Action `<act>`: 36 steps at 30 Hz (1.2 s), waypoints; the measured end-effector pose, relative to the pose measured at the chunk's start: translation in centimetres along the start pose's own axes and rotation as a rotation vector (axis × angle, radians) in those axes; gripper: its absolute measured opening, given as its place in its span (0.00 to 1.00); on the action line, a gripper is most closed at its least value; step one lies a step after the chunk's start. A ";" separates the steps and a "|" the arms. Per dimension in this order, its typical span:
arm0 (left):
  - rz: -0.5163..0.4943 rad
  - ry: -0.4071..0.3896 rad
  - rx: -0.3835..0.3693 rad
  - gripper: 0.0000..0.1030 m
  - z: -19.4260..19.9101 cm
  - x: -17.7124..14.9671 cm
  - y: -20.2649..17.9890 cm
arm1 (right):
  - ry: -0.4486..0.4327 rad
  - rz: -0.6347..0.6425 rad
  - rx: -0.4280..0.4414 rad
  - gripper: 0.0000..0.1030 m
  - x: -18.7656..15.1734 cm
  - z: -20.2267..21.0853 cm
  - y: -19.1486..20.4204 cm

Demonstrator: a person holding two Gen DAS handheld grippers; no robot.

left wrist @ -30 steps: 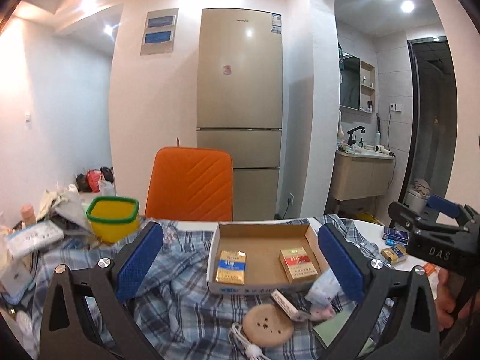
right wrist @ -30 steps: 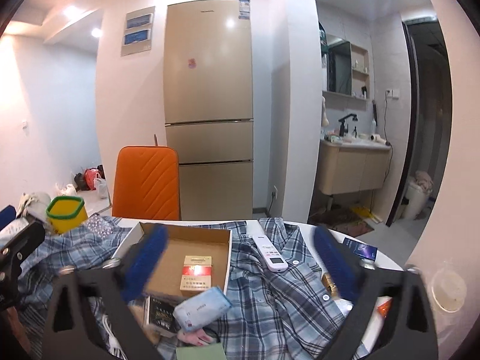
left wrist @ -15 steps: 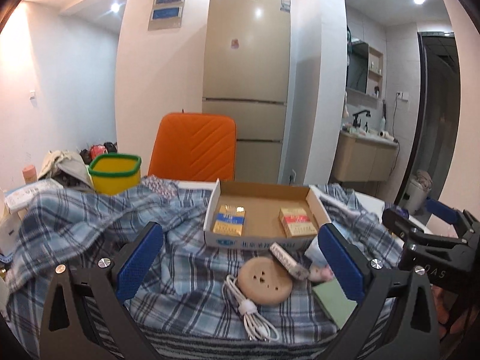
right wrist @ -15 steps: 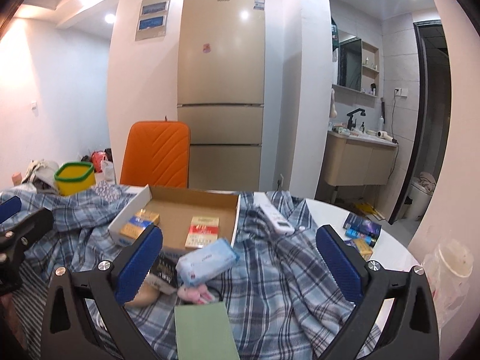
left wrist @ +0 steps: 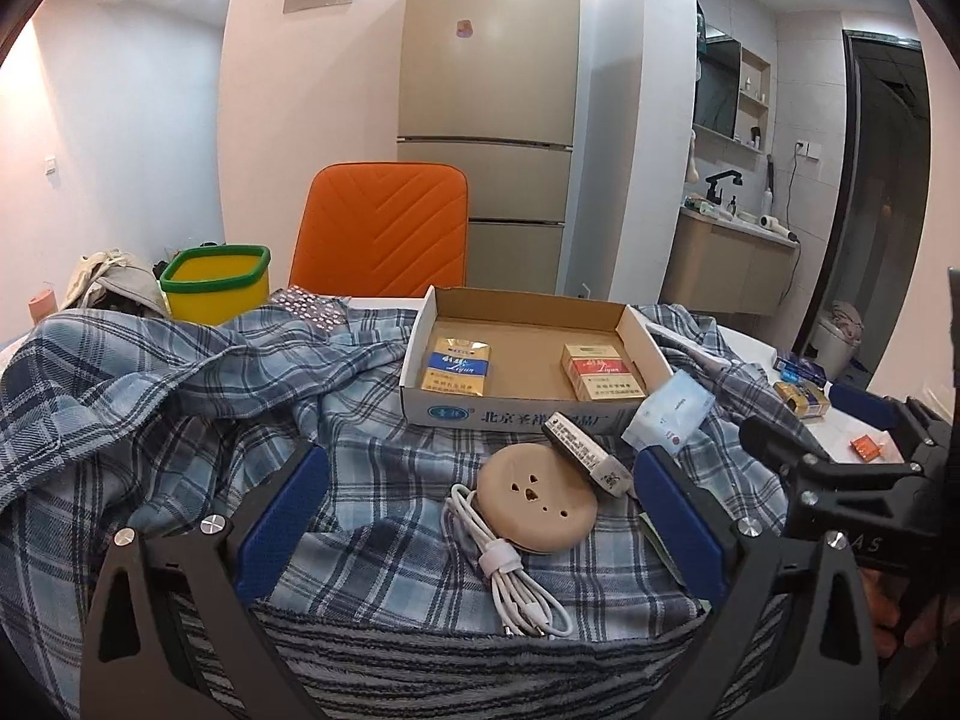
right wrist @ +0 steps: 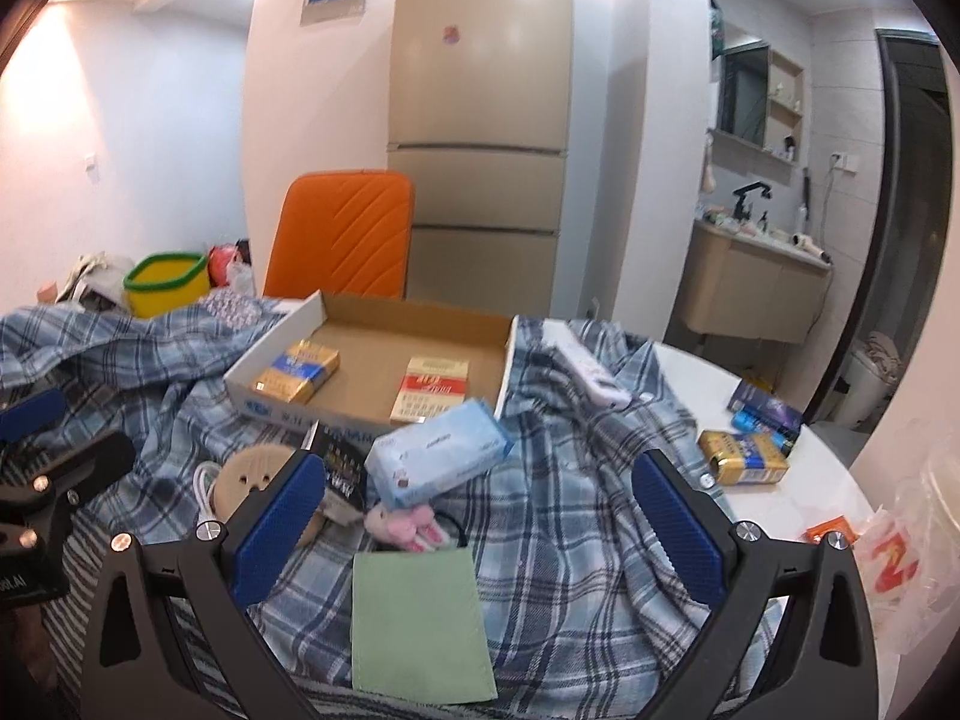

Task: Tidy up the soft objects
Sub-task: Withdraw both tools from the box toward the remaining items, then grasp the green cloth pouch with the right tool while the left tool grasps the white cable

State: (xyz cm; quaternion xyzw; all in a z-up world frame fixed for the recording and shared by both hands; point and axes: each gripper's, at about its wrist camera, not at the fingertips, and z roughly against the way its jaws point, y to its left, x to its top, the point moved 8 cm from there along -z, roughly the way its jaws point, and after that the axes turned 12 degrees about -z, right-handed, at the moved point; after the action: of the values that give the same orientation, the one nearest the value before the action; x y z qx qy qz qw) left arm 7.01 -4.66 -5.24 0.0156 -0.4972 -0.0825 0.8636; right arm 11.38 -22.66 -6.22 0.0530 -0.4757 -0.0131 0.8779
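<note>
A blue plaid shirt [left wrist: 180, 396] lies crumpled over the table; it also shows in the right wrist view [right wrist: 576, 498]. A blue tissue pack [right wrist: 438, 459] leans on the cardboard box [right wrist: 282, 330]; it also shows in the left wrist view [left wrist: 669, 414]. A small pink plush [right wrist: 408, 528] and a green cloth [right wrist: 420, 624] lie on the shirt. My left gripper [left wrist: 480, 516] is open and empty above a round beige device [left wrist: 540, 504]. My right gripper [right wrist: 480, 516] is open and empty above the plush and green cloth.
The cardboard box [left wrist: 528, 306] holds two cigarette packs. A white cable [left wrist: 516, 576], a dark pack [left wrist: 585, 453], a white remote [right wrist: 585, 372], a gold tin [right wrist: 744, 456] and a yellow bin [left wrist: 216, 285] are around. An orange chair [left wrist: 384, 228] stands behind the table.
Both grippers have tilted down and come nearer the table, so the shirt and the items on it now fill more of each view. Both stay open.
</note>
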 end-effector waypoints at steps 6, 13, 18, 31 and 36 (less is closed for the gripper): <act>-0.007 0.060 -0.007 0.87 -1.4 -0.8 -0.2 | 0.109 -0.001 0.031 1.00 -1.6 -1.9 0.3; 0.015 0.129 -0.027 0.85 -2.8 -1.9 0.0 | 0.237 0.051 0.038 1.00 -3.8 -4.4 1.4; 0.009 0.166 -0.035 0.83 -3.6 -2.5 -0.2 | 0.324 0.112 0.044 0.96 -5.4 -5.7 2.2; 0.036 0.299 -0.066 0.76 -5.8 -4.2 -0.3 | 0.438 0.093 0.037 0.89 -7.1 -7.7 1.8; 0.033 0.322 -0.073 0.76 -6.2 -4.6 -0.4 | 0.467 0.077 0.046 0.81 -7.6 -8.1 1.6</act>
State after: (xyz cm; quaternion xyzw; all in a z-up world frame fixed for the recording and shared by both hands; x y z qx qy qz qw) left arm 10.07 -4.65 -12.33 -0.0109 -0.3493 -0.0826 0.9333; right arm 13.98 -19.88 -16.74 0.0562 -0.2614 0.0439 0.9626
